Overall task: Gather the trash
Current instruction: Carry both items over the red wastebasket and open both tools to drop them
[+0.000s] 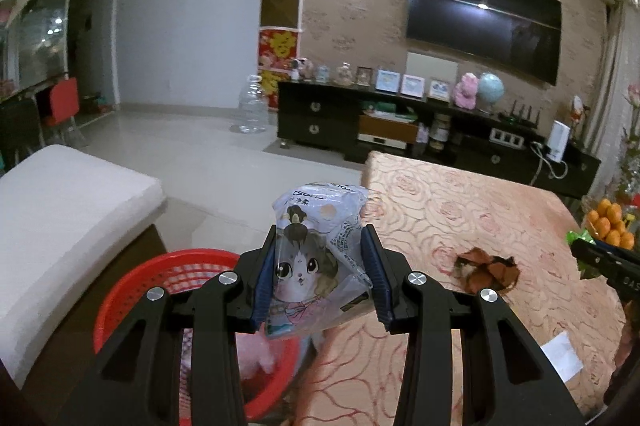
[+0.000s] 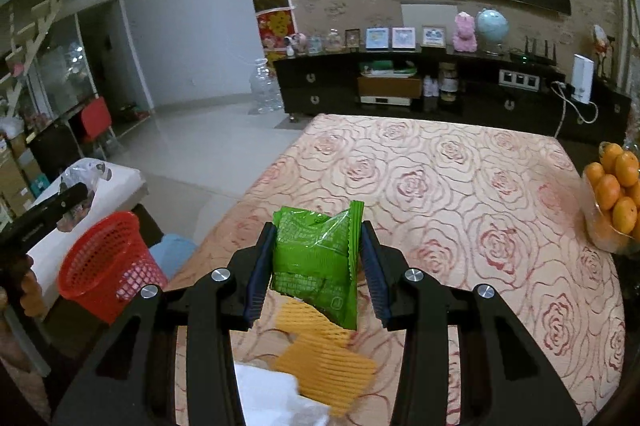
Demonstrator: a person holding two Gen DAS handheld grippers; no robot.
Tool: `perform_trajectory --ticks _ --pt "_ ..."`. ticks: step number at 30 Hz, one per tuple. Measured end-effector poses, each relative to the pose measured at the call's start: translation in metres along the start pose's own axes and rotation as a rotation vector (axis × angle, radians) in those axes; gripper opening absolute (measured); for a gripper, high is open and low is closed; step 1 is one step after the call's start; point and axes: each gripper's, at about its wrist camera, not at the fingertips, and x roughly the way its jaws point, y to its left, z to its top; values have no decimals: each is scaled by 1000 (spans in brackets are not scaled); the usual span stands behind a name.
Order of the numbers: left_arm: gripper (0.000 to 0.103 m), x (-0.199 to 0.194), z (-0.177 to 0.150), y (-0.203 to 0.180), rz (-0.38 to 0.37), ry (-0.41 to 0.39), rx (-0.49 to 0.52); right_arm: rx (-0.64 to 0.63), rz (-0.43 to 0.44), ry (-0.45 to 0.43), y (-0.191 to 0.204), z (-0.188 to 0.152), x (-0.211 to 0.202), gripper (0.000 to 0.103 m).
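One red basket (image 1: 132, 290), pink trash inside

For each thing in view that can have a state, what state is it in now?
left gripper: shut on the cat-print wrapper, lifted off the table.
right gripper: shut on the green wrapper, held above the table.
red basket: upright beside the table, something pink inside.
brown peel: lying on the tablecloth.
yellow foam net: lying on the tablecloth.
television: off, screen dark.

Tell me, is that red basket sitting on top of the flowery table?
No, the red basket stands on the floor beside the table, below its edge.
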Motion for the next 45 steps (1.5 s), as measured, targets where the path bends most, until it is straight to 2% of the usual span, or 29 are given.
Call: perform_trajectory --ticks 13,20,32,45 --pt "39 -7 -1 54 139 5 -44 -53 134 30 75 14 28 41" --pt "39 -11 -3 82 187 14 -87 -100 204 60 120 19 46 41" --pt "39 -3 -10 115 256 49 -134 -224 377 97 211 42 77 41" --pt "39 12 -28 135 300 121 -141 -256 425 174 250 21 112 41"
